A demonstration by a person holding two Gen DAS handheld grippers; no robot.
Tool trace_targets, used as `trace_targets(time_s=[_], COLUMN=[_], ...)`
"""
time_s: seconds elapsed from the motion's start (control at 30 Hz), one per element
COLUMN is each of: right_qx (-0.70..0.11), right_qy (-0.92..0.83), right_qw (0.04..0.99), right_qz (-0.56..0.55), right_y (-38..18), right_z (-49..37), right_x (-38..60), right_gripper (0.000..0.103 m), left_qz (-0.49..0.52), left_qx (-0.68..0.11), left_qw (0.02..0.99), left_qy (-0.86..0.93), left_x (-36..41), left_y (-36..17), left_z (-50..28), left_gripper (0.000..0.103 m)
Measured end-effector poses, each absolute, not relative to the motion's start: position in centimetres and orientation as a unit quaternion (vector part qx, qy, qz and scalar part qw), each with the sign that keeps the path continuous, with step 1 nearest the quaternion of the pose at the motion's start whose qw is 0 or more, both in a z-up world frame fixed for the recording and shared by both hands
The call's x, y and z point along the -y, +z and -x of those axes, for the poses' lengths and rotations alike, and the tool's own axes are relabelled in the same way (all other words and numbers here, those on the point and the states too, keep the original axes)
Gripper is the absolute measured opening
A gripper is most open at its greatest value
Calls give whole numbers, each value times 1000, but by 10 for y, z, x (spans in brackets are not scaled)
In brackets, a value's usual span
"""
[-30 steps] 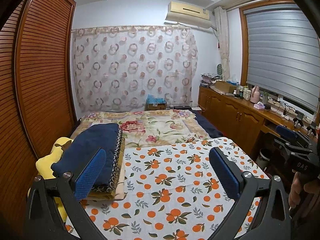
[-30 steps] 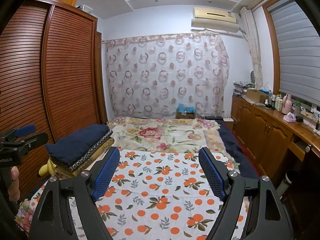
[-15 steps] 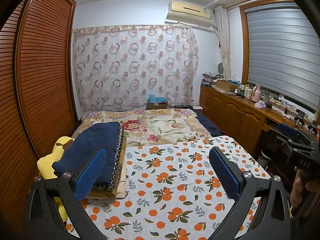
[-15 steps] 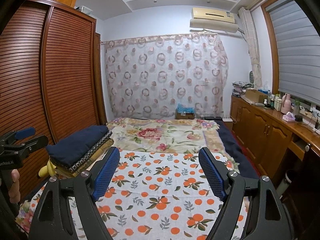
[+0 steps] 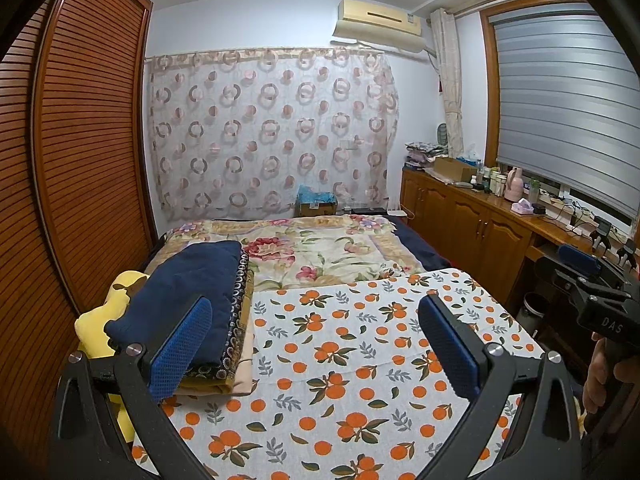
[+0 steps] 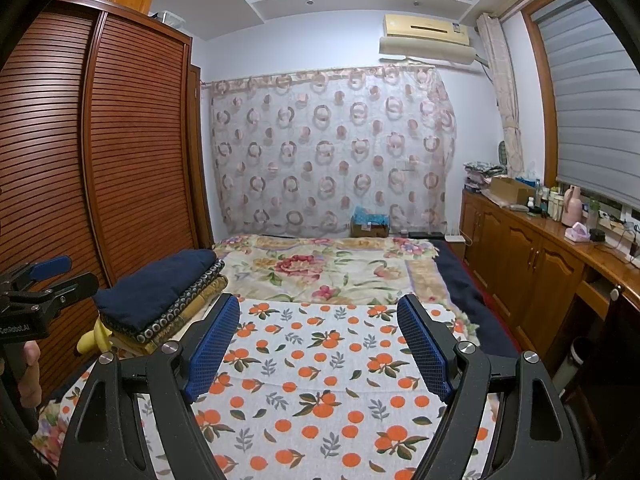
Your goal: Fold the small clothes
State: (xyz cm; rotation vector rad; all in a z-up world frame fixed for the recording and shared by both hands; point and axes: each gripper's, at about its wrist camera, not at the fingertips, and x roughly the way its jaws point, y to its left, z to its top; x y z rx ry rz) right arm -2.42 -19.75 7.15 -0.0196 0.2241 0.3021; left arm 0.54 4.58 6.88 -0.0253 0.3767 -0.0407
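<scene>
Nothing has shifted since before: I hold both the left gripper (image 5: pixel 314 342) and right gripper (image 6: pixel 320 346) spread, empty, above the orange-print cloth (image 5: pixel 360 360); folded stack (image 5: pixel 188 300) sits left.

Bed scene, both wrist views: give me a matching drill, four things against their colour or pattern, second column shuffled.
Things:
1. top garment on the folded pile
2. cloth under the tools
3. soft toy beside the pile
4. curtain

Looks:
A. yellow
B. pink rings on sheer white
C. plain navy
D. oranges and leaves on white

Pairs: 1-C, 2-D, 3-A, 4-B
</scene>
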Motion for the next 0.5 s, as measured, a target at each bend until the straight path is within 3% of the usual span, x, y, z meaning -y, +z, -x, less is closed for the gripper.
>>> trace_targets(time_s=[0.5], right_qx=[-111], right_qy=[150], right_qw=[982], right_qz=[10], right_y=[72], right_z=[22], right_x=[202], right_gripper=[83], left_qz=[12], left_qx=[-188], left_qw=[982], left_qy=[-20], left_x=[-46], left_y=[70], left_z=[-6], left_gripper=[103])
